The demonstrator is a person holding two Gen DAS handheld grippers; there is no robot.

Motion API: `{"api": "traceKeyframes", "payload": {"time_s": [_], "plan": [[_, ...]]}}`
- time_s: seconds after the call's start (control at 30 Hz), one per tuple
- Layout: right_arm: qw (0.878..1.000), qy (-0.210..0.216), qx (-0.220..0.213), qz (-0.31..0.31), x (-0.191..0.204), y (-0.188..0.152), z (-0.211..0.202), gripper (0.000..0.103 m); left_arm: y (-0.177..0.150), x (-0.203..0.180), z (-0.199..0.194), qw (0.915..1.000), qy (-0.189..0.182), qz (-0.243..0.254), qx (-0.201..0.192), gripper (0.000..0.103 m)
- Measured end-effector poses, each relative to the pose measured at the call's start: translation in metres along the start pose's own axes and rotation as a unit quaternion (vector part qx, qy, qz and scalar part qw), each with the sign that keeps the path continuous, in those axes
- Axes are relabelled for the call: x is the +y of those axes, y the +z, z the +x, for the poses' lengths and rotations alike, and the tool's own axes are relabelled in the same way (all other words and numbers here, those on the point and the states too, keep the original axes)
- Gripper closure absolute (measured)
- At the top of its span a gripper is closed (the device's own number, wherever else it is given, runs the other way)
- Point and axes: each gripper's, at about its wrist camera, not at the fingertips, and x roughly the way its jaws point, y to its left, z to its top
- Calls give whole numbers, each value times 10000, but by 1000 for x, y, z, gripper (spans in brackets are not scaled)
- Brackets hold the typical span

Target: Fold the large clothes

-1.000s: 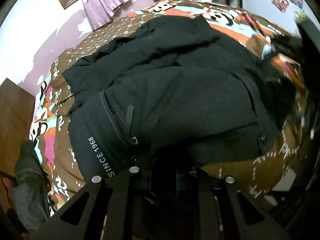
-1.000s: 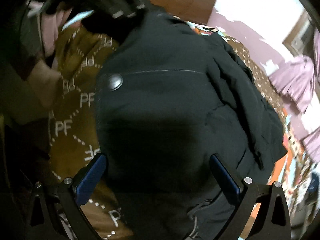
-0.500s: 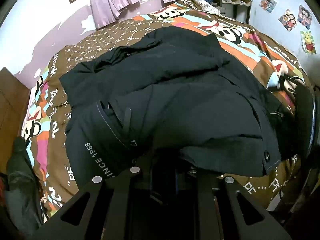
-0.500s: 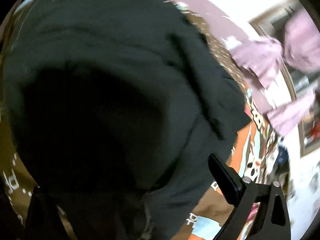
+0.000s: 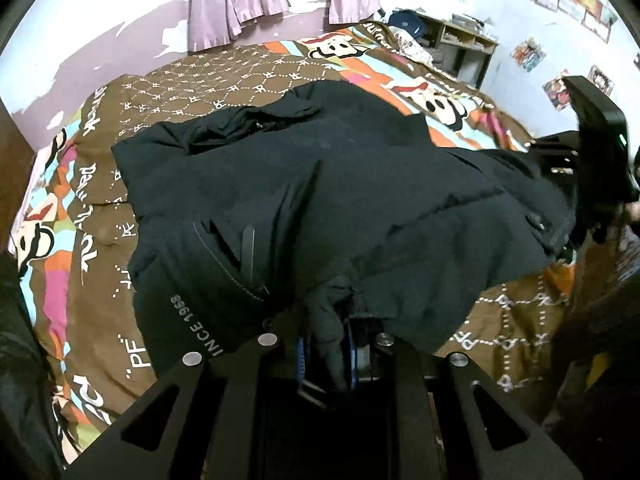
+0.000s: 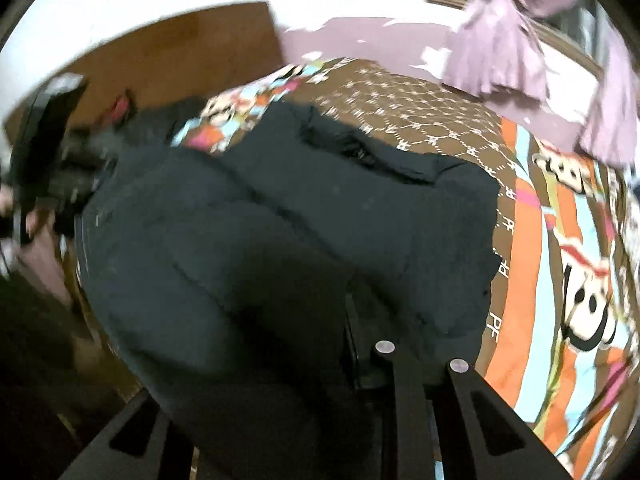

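Note:
A large black padded jacket (image 5: 328, 184) with "SINCE 1968" printed on its hem lies spread over the bed. My left gripper (image 5: 326, 344) is shut on a bunch of the jacket's near hem, the cloth pinched between its blue pads. The right gripper shows in the left wrist view at the jacket's right edge (image 5: 600, 152). In the right wrist view the jacket (image 6: 280, 248) fills the frame and drapes over my right gripper (image 6: 280, 364); its left finger is hidden under the cloth, and I cannot tell how its jaws stand.
The bed carries a brown and striped cartoon-print cover (image 5: 240, 80). Purple curtains (image 5: 236, 0) hang on the far wall. A shelf unit (image 5: 460, 40) stands at the back right. A wooden door (image 6: 160, 60) is on the left in the right wrist view.
Both grippers have pulled back and up from the bed, so more of the jacket and cover shows. The right gripper, open over the jacket a second ago, now has cloth draped over it.

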Motion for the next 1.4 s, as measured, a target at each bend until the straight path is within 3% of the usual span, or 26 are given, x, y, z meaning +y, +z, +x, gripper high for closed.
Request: {"api": "traceKeyframes", "payload": {"time_s": [0.1, 0.2, 0.3, 0.43, 0.67, 0.8, 1.0, 1.17, 1.27, 1.4], "plan": [[9991, -33, -38, 414, -7, 15, -3, 88, 9, -2, -17, 10000, 52, 65, -38, 88], [9945, 200, -34, 1026, -22, 22, -3, 89, 15, -13, -26, 9998, 130, 90, -99, 83], [9903, 311, -37, 1356, -29, 24, -1, 89, 12, -20, -27, 9997, -10, 130, -201, 75], [9862, 341, -34, 1617, -31, 33, 3, 89, -1, -29, -20, 9989, -124, 456, -40, 65], [9462, 690, 67, 3161, -51, 52, 24, 89, -15, -58, 8, 9935, -193, 1064, 361, 56], [9468, 665, 85, 3147, -45, 63, 30, 89, -18, -68, 19, 9928, -64, 1136, 383, 47], [9529, 685, 151, 2951, -38, 60, 34, 89, -27, -88, 54, 9831, 762, 1498, 728, 41], [9603, 648, 131, 2709, -37, 54, 32, 89, -38, -94, 77, 9717, 1277, 1772, 900, 41], [9654, 604, 106, 2536, -36, 50, 29, 89, -46, -93, 74, 9646, 1543, 2006, 746, 57], [9754, 400, 55, 2168, -30, 47, 23, 86, -56, -85, 60, 9612, 1698, 2127, 458, 74]]}}
